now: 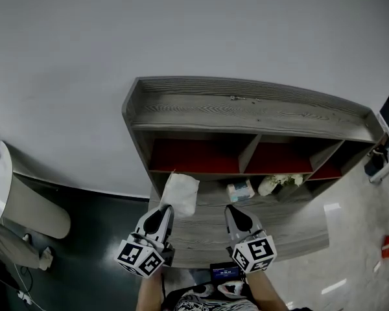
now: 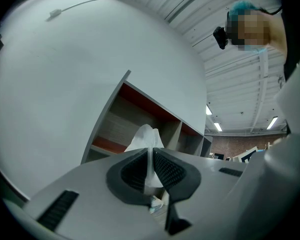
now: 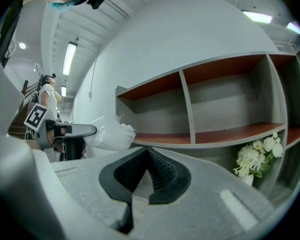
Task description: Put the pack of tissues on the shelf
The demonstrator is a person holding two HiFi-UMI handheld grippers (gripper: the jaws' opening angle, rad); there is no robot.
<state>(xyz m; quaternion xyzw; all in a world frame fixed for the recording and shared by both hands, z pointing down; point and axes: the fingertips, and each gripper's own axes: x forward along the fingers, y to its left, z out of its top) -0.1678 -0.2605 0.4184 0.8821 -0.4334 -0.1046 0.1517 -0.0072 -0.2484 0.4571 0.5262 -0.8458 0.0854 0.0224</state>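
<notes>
Grey shelf (image 1: 246, 109) ahead. Thin film pinched by left gripper (image 1: 165, 210) may slip, dropping pack of tissues (image 1: 180, 193); right gripper (image 1: 234, 212) clenched empty.

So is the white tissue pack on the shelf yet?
No, not yet: the white plastic tissue pack is pinched in the left gripper, in front of the grey wooden shelf.

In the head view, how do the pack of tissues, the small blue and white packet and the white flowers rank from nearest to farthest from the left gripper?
1. pack of tissues: held by the left gripper.
2. small blue and white packet: on the lower shelf, to the right.
3. white flowers: farther right on that shelf.
</notes>
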